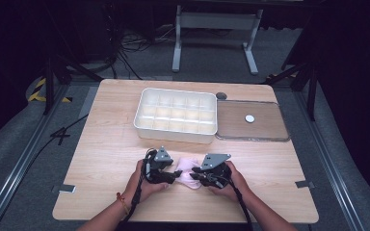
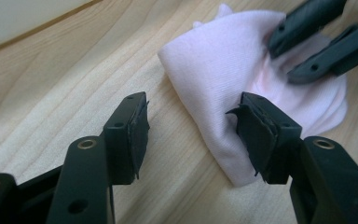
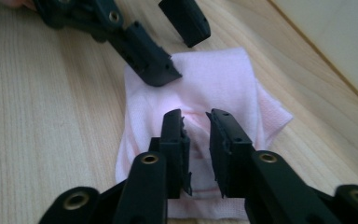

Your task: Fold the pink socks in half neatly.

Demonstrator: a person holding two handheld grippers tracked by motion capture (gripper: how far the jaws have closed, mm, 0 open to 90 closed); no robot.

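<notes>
Both grippers work the pink cloth at lower centre of the table. Left gripper gapes over its edge, gripping nothing; right gripper narrowly parted (no pinch evident). Mid-fold, probably. Next: clamp an edge.

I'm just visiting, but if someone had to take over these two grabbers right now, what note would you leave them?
Left gripper: jaws open, one at the edge of the pink cloth, not gripping.
Right gripper: jaws a narrow gap apart above the cloth's middle; no pinch visible.
The cloth lies folded on the table near the person, between both grippers.
The white divided tray sits behind, empty.
Done: cloth looks partly folded.
Left: probably finish folding, perhaps put it in the tray.
</notes>
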